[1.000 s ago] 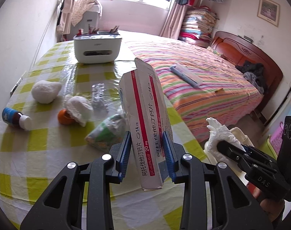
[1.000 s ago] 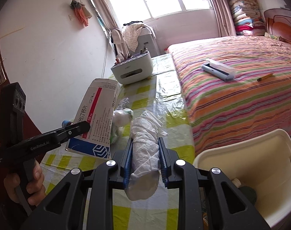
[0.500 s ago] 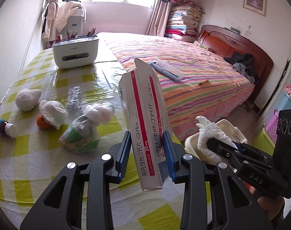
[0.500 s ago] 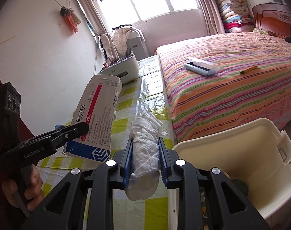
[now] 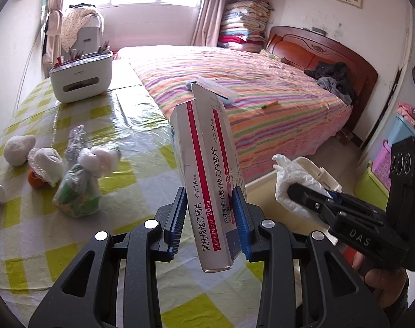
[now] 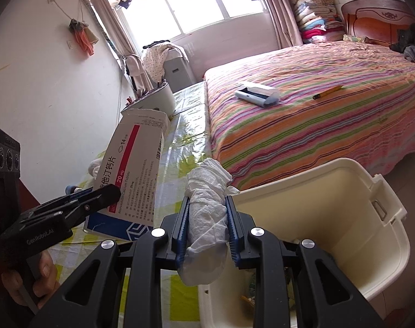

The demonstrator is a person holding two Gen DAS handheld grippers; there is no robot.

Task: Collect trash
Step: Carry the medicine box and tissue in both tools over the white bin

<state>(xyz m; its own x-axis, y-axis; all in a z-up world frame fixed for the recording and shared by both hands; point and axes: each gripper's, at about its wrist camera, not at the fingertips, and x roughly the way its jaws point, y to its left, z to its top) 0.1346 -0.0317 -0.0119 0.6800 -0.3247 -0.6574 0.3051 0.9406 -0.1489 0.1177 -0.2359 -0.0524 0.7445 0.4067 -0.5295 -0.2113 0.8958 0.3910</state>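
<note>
Now my left gripper (image 5: 210, 218) pinches the light, stiff box (image 5: 207, 164) low (crushable) beside the bin (image 6: 371, 191); my right gripper (image 6: 206, 227) squeezes soft tissue (image 6: 207, 205) over its rim.

open bin (image 6: 352, 180) mouth, unobstructed

your left tool (image 5: 210, 218) is black with blue pads, and the box (image 5: 207, 169) it grips is white with a red stripe and a dark blue end. your right tool (image 6: 206, 224) has the same black and blue, closed on a white crumpled tissue (image 6: 206, 218). the bin (image 6: 330, 218) is cream. the table (image 5: 43, 232) wears a yellow-green and white check, and the bed (image 6: 316, 114) has pink, orange, green and purple stripes below a reddish-brown headboard (image 5: 316, 52).
</note>
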